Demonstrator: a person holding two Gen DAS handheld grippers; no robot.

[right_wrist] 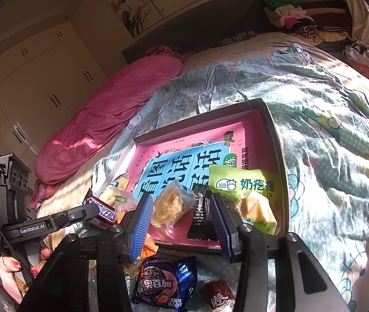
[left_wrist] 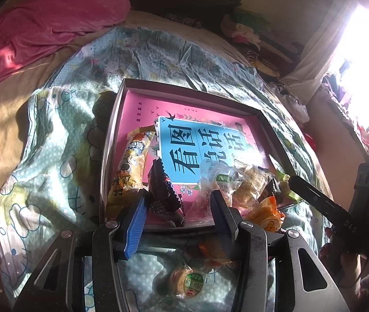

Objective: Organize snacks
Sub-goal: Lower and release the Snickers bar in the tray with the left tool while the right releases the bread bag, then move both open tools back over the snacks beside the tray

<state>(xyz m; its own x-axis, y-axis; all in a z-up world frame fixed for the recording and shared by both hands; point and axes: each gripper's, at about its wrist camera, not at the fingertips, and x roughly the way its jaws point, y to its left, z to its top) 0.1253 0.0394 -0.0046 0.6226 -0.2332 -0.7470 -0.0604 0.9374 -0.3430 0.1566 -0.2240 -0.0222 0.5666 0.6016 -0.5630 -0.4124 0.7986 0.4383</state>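
Pink book, cartoon-print quilt, blue cookie packet.

Both grippers same build: black metal linkage arms with triangular cutouts, silver round pivot screws, ribbed blue pads on the inner finger faces. Left gripper; right gripper. Off to the left of the right claw, the left unit's side shows white "GenRobot.AI" lettering, a black strap and a boxy black module on top. Hand under it: red-painted nails, grey sleeve cuff.
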